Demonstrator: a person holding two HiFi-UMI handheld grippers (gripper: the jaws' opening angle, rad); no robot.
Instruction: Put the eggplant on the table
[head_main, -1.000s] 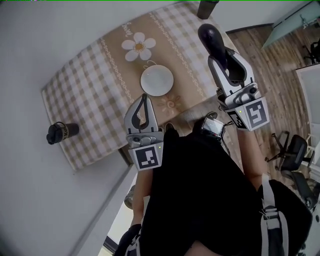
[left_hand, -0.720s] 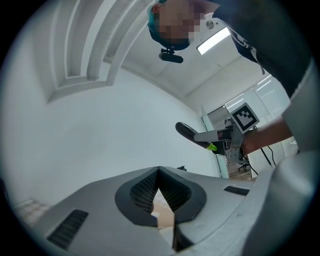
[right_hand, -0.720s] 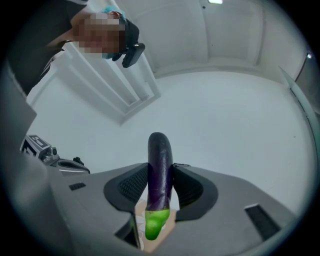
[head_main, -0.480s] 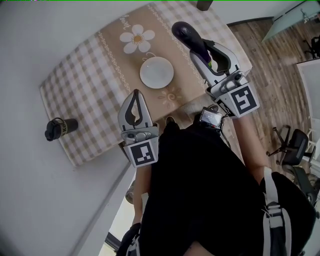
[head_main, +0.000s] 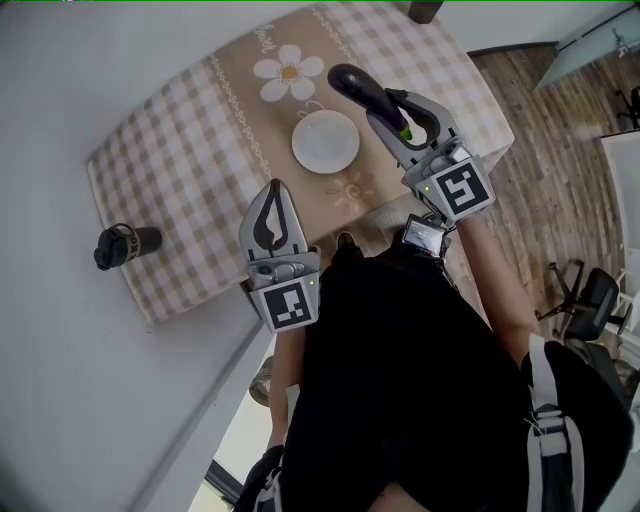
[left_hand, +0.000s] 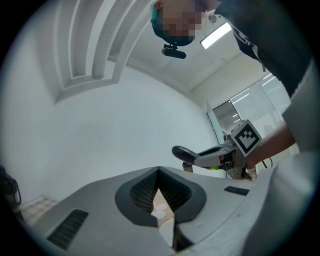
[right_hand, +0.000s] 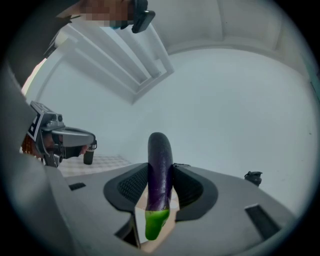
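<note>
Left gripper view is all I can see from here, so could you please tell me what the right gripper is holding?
Observer: The right gripper is shut on a purple eggplant, clamped just above its green stem end.
Operator: Thank you. Is anything on the table near it?
Observer: An empty white plate sits on the checked table; in the head view the eggplant's tip shows just past the plate's far rim.
Operator: Is anything else on that cloth?
Observer: A dark bottle lies on its side near the table's left edge in the head view.
</note>
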